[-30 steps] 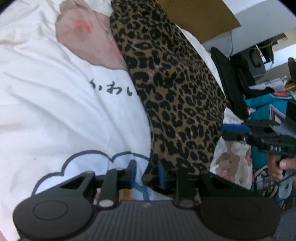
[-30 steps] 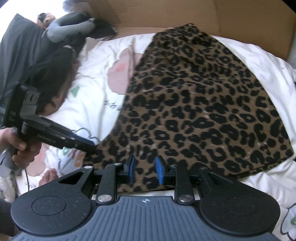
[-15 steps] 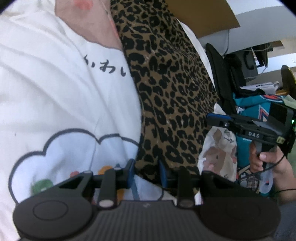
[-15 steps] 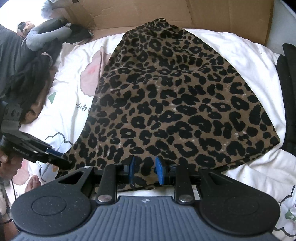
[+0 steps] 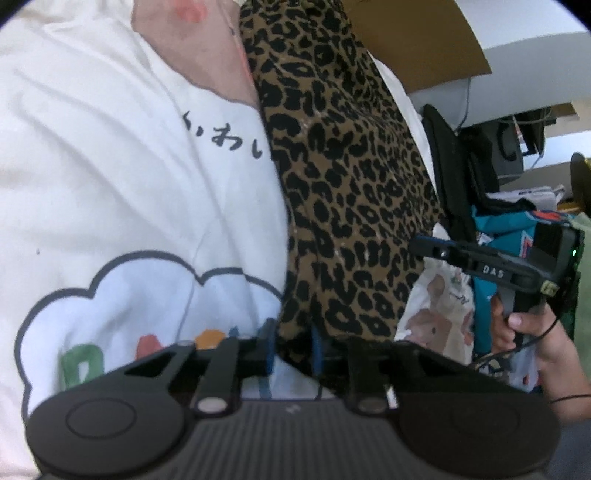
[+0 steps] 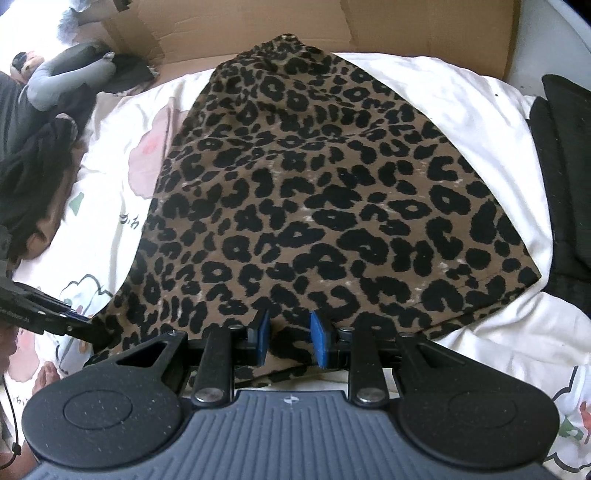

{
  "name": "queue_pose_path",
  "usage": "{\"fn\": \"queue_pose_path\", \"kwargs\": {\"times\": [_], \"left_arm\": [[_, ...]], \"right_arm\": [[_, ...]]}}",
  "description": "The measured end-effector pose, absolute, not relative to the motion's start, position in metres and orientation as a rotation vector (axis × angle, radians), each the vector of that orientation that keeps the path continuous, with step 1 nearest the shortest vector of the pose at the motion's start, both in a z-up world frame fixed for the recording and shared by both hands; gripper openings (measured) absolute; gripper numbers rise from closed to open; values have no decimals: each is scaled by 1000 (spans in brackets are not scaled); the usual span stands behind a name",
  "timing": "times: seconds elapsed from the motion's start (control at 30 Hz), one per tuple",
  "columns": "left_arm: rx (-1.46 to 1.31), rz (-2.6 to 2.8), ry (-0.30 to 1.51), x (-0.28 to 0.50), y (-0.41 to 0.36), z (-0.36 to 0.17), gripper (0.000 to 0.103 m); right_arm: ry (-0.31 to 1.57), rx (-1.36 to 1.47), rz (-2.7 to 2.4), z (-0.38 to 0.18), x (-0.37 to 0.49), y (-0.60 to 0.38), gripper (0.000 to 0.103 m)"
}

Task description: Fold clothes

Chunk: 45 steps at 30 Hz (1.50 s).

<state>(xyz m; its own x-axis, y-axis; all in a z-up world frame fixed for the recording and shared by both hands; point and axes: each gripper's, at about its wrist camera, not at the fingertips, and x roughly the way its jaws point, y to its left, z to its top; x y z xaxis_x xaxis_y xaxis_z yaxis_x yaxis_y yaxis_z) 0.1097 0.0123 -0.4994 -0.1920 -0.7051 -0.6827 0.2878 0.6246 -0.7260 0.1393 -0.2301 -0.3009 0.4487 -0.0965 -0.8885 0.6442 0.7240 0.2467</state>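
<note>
A leopard-print skirt (image 6: 317, 199) lies spread flat on a white printed bedsheet (image 6: 476, 110), waist end far, hem near. It also shows in the left wrist view (image 5: 343, 192). My left gripper (image 5: 291, 349) sits at the hem's left corner with the cloth between its blue pads; it shows in the right wrist view (image 6: 79, 326) at that corner. My right gripper (image 6: 290, 338) sits at the middle of the hem, the cloth between its parted blue pads. It shows in the left wrist view (image 5: 424, 247), its tip at the skirt's edge.
A cardboard sheet (image 6: 332, 22) stands behind the bed. Dark clothes and a grey stuffed toy (image 6: 62, 77) lie at the left. A black garment (image 6: 565, 155) lies at the right edge. A teal bag (image 5: 513, 229) and office clutter stand beyond the bed.
Both grippers have moved along the near hem. The right wrist view has closed in on the skirt, and the hem now lies between both pairs of pads.
</note>
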Motion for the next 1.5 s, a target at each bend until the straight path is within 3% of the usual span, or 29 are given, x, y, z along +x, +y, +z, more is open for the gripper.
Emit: {"fn": "queue_pose_path", "kwargs": {"times": [0.7,1.0,1.17,1.33,1.5], "left_arm": [[-601,-920,1638,92,15,-516,29],[-623,-778,1697,85,11,-514,24],[-653,-728,1716,77,10,-515,24],[-595,-730,1713,77,6,-511,12],[-538,-732,1708,78,3,-507,9]], "right_arm": [[1000,626,-516,-303,132,-237,29],[987,638,-546,-303,130,-242,29],[975,644,-567,-302,130,-245,37],[948,657,-597,-300,122,-252,38],[902,704,-692,-298,95,-271,38]]}}
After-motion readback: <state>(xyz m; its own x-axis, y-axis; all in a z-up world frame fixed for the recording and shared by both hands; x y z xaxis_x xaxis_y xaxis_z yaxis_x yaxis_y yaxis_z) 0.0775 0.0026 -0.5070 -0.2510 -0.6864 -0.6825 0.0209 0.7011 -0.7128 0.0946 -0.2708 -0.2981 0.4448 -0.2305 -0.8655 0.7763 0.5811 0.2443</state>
